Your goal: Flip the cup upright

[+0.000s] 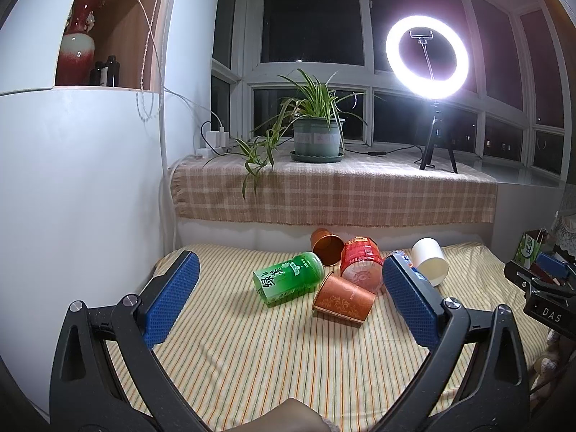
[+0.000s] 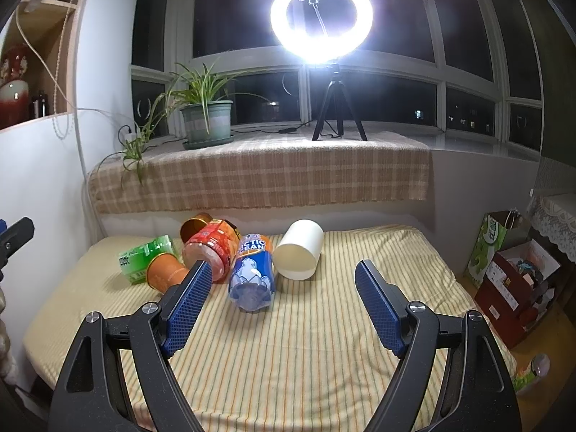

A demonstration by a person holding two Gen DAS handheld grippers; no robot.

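A white cup [image 2: 298, 250] lies on its side on the striped table [image 2: 288, 342], also in the left wrist view [image 1: 430, 261]. Two orange paper cups lie tipped: a near one [image 1: 343, 298] [image 2: 165, 273] and a far one [image 1: 325, 246] [image 2: 194, 226]. A green tea can [image 1: 288, 278] [image 2: 144, 257], a red bottle [image 1: 361, 264] [image 2: 212, 250] and a blue bottle [image 2: 252, 273] lie among them. My left gripper [image 1: 288, 277] is open and empty, short of the pile. My right gripper [image 2: 284, 280] is open and empty, short of the blue bottle and white cup.
A checked cloth covers the sill [image 1: 334, 190] behind the table, with a potted plant [image 1: 316, 136] and a lit ring light on a tripod [image 2: 322, 21]. A white wall [image 1: 79, 198] stands left. Boxes and a green bag [image 2: 493, 248] sit on the floor right.
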